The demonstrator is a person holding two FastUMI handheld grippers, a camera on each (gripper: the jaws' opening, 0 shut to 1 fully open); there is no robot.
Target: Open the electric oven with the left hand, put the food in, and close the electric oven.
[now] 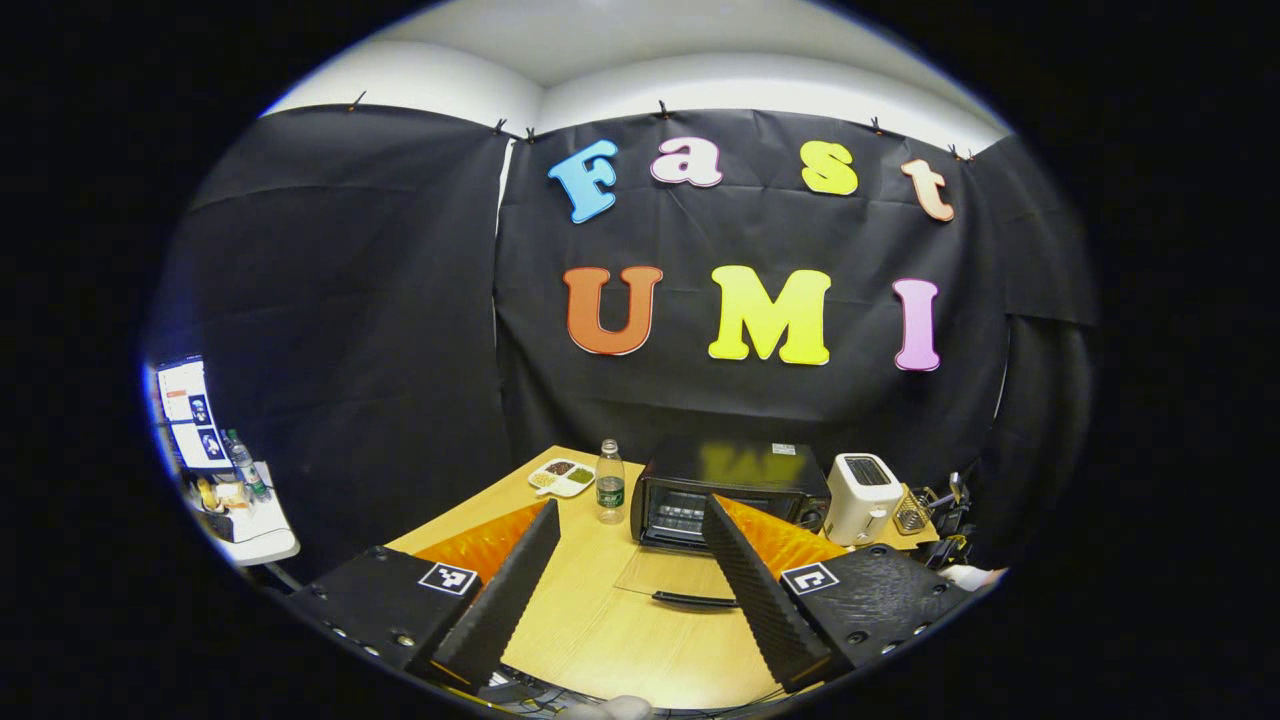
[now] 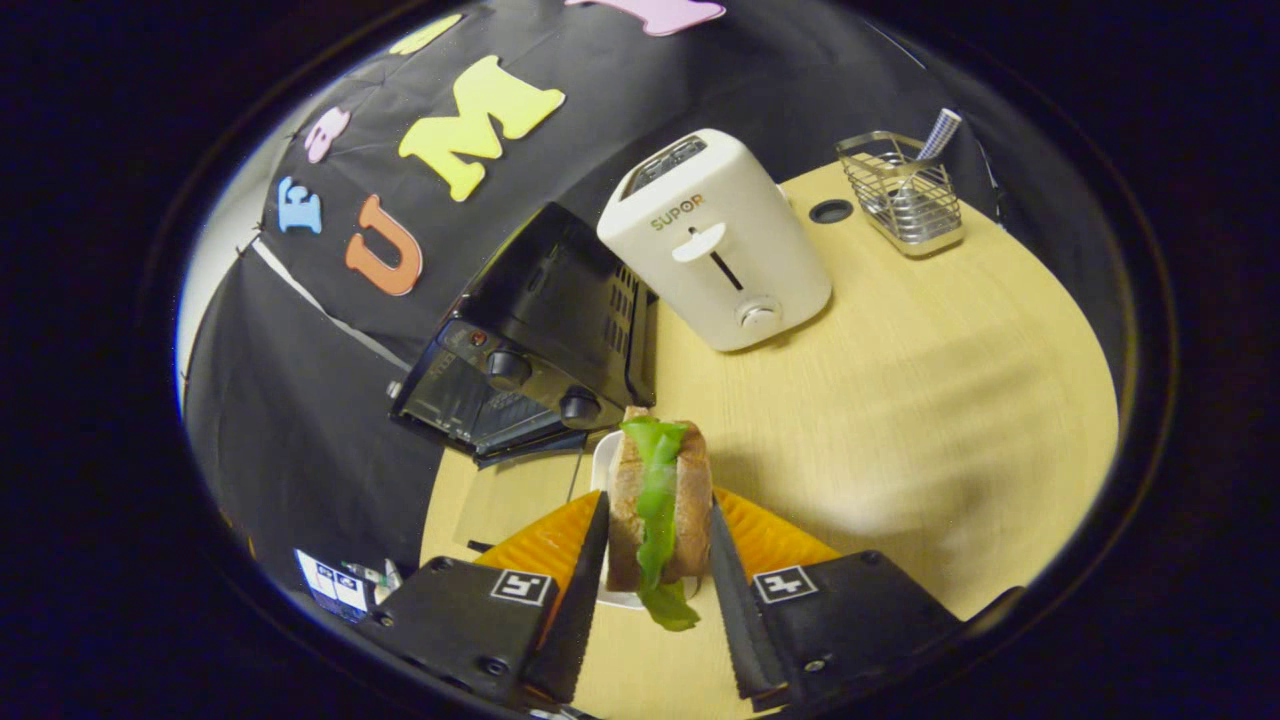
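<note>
1. The left gripper [image 1: 625, 590] is hovering over the wooden table [image 1: 600, 640] with its fingers spread wide, nothing between them.
2. The electric oven [image 1: 730, 490] is sitting at the far side of the table, its glass door [image 1: 675, 575] lying open and flat toward the near side, the black handle [image 1: 695, 600] at the near edge.
3. The right gripper [image 2: 655, 560] is pinching the food — a sandwich [image 2: 655, 500] of brown bread with green lettuce — both fingers pressing on the bread faces, the sandwich standing on edge above a white plate [image 2: 610, 470].
4. In the right gripper view the oven [image 2: 540, 340] is lying just beyond the sandwich to the left, a white toaster [image 2: 715, 240] beside it on the right.
5. A wire basket [image 2: 900, 195] is standing far right; a water bottle [image 1: 610, 482] and a divided snack dish [image 1: 560, 477] are standing left of the oven.
</note>
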